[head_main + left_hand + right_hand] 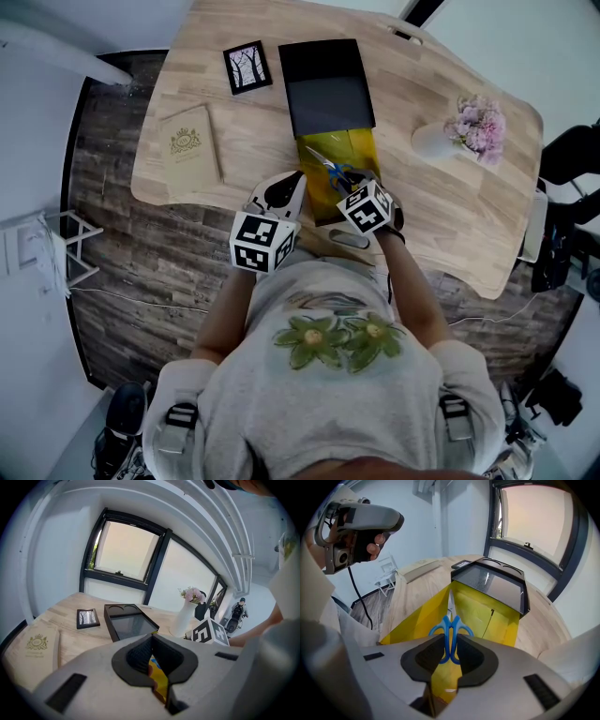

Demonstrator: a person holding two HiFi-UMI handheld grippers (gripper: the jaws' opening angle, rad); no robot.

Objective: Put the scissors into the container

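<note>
Right gripper (450,651) first: its jaws are squeezed in on the blue handles of the scissors (452,623), one pad on each side of the two loops. The loops are pressed right up against each other and stick out a bit past the pads. The silver blades are shut into one thin line that points straight away from the gripper.

The scissors hang over the open yellow container (480,611), with the blades running along its middle toward the far end. I honestly can't tell if the tips touch the yellow floor or sit just above it. From the head view, the scissors (330,167) lie at a slant inside the container's outline, handles toward the person.

Left gripper (154,660): jaws nearly together, pinching a thin yellow edge of the container (158,677). In the head view it sits just off the container's left side, near the end closest to the person.

The container itself is a long yellow tray with raised walls. Its far end is covered by a black lid (325,84) with a glossy dark panel. It all sits on a light wooden table (441,206), with a small framed picture (247,67) and a tan book (190,142) off to the left and a white vase of pink flowers (469,127) to the right.
</note>
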